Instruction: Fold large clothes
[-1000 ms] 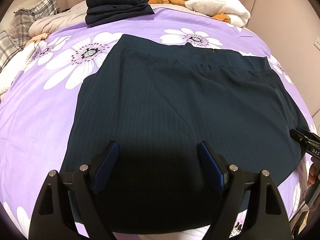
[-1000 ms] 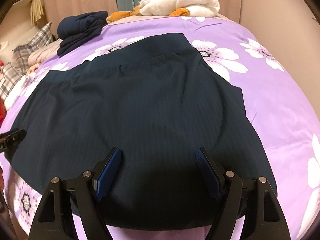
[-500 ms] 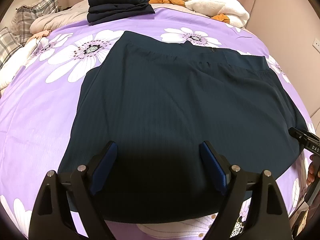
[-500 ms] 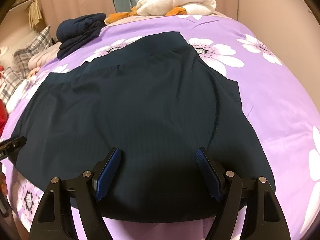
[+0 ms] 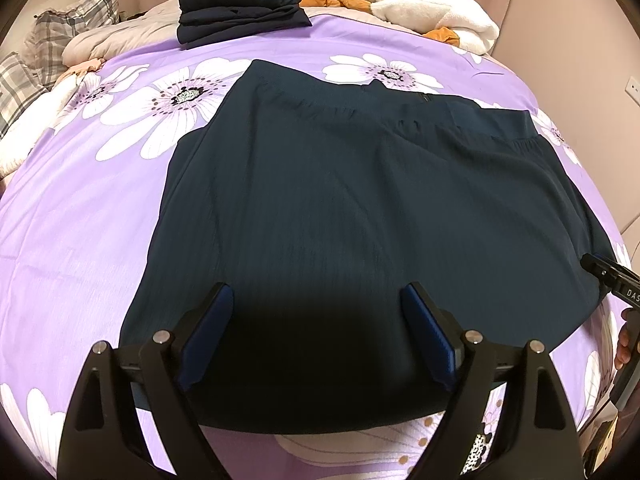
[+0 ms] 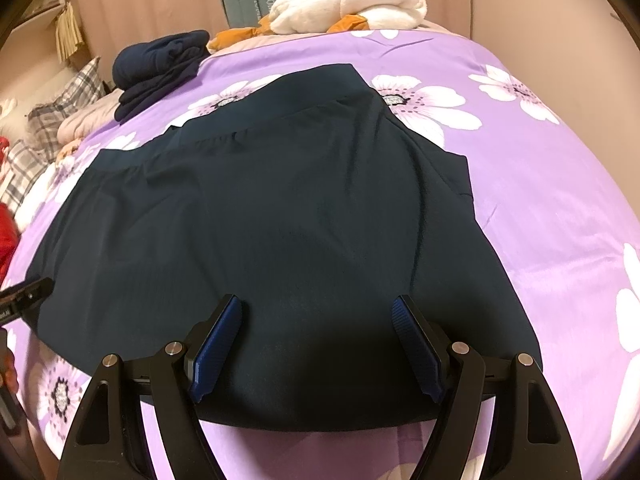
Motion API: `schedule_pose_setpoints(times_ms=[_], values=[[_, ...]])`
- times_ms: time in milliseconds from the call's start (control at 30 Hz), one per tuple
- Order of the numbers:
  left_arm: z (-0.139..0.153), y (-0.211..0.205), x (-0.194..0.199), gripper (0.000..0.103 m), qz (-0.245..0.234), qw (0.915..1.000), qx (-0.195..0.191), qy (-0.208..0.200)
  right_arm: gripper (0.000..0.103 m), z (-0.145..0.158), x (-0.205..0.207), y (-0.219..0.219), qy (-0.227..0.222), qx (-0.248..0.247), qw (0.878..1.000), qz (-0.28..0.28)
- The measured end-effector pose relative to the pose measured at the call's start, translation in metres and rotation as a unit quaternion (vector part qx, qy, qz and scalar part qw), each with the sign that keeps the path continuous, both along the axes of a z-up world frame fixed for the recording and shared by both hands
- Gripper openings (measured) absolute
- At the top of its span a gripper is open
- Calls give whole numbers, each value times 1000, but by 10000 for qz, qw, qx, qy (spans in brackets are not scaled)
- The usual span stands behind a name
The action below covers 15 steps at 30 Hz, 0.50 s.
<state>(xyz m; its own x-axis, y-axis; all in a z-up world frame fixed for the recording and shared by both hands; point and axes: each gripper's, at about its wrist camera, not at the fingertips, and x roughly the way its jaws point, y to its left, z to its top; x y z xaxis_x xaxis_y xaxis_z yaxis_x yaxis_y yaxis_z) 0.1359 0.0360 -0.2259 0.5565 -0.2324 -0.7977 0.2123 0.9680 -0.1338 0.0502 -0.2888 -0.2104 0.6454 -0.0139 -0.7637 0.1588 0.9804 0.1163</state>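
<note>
A large dark navy garment (image 5: pixel 360 200) lies spread flat on the purple flowered bedspread (image 5: pixel 80 240), its waistband on the far side and its wide hem toward me. My left gripper (image 5: pixel 318 292) hovers open over the near hem, nothing between its blue pads. In the right wrist view the same garment (image 6: pixel 280 220) fills the middle. My right gripper (image 6: pixel 317 304) hangs open above its near hem, also with nothing held. Each gripper shows at the edge of the other's view: the right gripper (image 5: pixel 612 276) at the garment's right side, the left gripper (image 6: pixel 24 292) at its left side.
A folded stack of navy clothes (image 5: pixel 240 12) sits at the far edge of the bed. Beside it lies a white and orange plush bundle (image 5: pixel 432 12). Plaid pillows (image 5: pixel 72 28) lie at the far left. A wall with a socket (image 5: pixel 632 88) stands close on the right.
The left jaws stand a touch wider than a second ago. Both grippers hang over the same spots and the garment has not moved.
</note>
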Motion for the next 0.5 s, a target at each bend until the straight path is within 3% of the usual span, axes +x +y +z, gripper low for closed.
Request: schedule_pose_setpoints(times_ms=[500], values=[[-1,7,-7,88,31,10000,-8,28,77,0,-8,-8,-27,87,9999,-89]])
